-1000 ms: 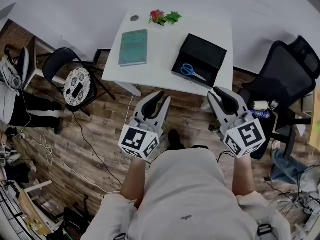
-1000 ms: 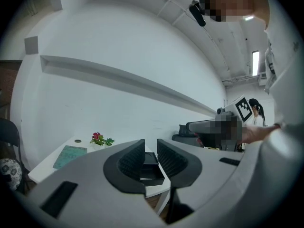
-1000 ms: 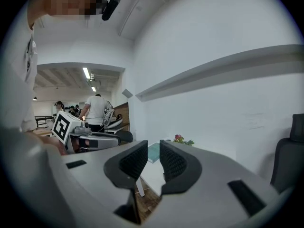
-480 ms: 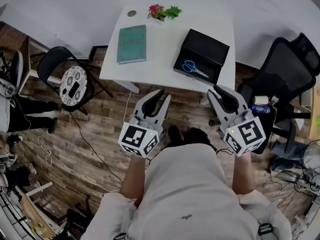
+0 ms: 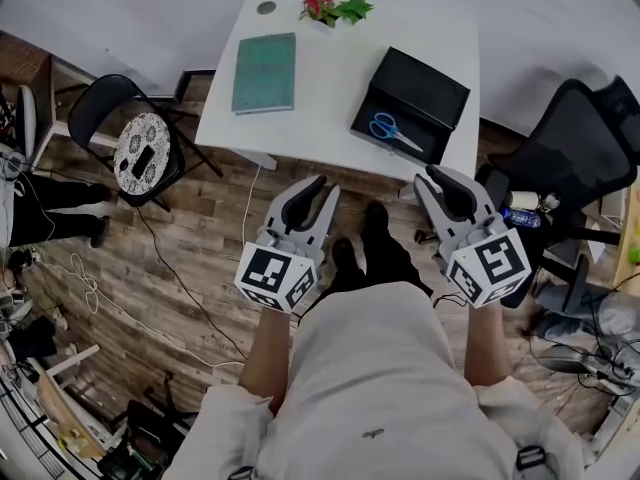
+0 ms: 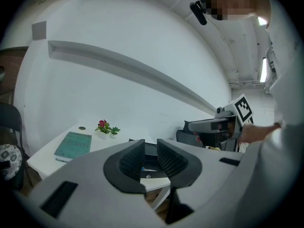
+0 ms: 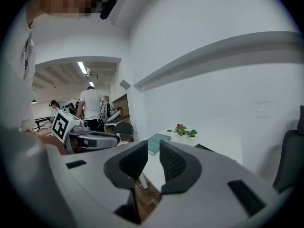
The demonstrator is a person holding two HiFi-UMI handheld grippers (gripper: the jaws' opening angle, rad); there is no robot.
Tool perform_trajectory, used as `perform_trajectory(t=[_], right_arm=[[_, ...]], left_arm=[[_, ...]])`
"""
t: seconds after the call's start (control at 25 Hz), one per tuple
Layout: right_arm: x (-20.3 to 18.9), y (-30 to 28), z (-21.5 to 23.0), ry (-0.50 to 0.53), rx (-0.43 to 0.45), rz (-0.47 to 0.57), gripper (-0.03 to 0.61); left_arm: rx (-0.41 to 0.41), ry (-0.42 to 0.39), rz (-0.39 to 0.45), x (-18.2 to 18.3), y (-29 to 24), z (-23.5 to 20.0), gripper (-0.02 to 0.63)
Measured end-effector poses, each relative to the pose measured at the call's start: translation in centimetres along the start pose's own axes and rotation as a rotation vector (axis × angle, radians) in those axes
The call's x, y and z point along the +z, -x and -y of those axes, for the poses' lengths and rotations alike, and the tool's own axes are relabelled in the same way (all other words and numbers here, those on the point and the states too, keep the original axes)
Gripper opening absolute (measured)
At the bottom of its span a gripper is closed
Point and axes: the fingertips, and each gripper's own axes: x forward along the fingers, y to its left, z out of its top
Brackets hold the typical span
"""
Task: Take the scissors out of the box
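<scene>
The black box [image 5: 412,102] lies open on the right side of the white table [image 5: 325,88], and blue-handled scissors [image 5: 389,130] rest inside it. My left gripper [image 5: 316,190] and right gripper [image 5: 438,180] hover over the wooden floor, short of the table's near edge. Both point toward the table. Neither one carries anything, and only a thin slit shows between the jaws of each. In the left gripper view the left gripper [image 6: 151,146] frames part of the box [image 6: 151,152]. The right gripper [image 7: 154,150] looks toward the table [image 7: 216,144].
A green book [image 5: 264,72] and a small flowering plant [image 5: 335,8] sit on the table's left and far side. A black office chair [image 5: 575,138] stands right of the table. Left of it stands a chair with a patterned cushion [image 5: 140,158]. Cables cross the floor. People stand in the background [image 7: 90,106].
The person has stepped closer to the table, one foot now forward between the grippers. The view has tilted a little. Both grippers keep their pose in front of the body.
</scene>
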Motion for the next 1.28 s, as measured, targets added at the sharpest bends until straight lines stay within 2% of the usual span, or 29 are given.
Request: perform_trajectory(t=[0.32, 0.64, 1.28], right_arm=[[0.3, -3.8, 2.6, 0.018, 0.046, -0.03, 0.083], [-0.7, -7.5, 6.4, 0.054, 0.08, -0.103, 0.083], [-6.7, -14.7, 9.7, 0.169, 0.23, -0.277, 0.084]], left_arm=[[0.057, 0.01, 0.012, 0.9, -2.3, -2.0, 0.078], [0.099, 0.002, -0.017, 1.7, -5.4, -3.2, 0.078], [0.23, 0.016, -0.059, 1.6, -8.8, -5.4, 0.078]])
